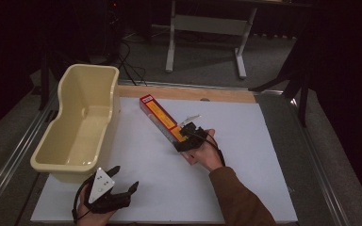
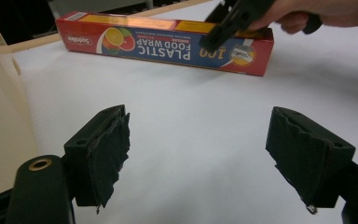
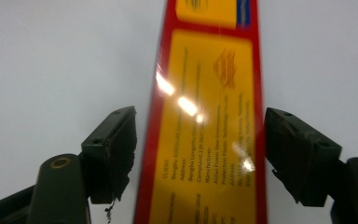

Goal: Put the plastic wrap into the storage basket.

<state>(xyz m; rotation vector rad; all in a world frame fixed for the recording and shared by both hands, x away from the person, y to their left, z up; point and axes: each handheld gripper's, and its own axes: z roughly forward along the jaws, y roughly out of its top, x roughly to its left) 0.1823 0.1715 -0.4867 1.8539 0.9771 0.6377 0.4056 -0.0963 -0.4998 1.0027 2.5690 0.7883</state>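
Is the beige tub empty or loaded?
Empty. The high view shows the beige tub with a bare floor; the plastic wrap box lies flat on the white table beside it.

"PLASTIC FOOD WRAP", perhaps "100", on box (image 2: 168, 39)

- Left gripper (image 1: 118, 181): black body; grey three-cornered plate on top with small dark dots; black cable looped at the hand
- Right gripper (image 1: 185, 136): black; black cable across the hand
- Jaws: black blocks; ragged, torn pad edges; screw holes; brass-ringed pivot hole
- Sleeve (image 1: 238, 197): brown, on the right forearm
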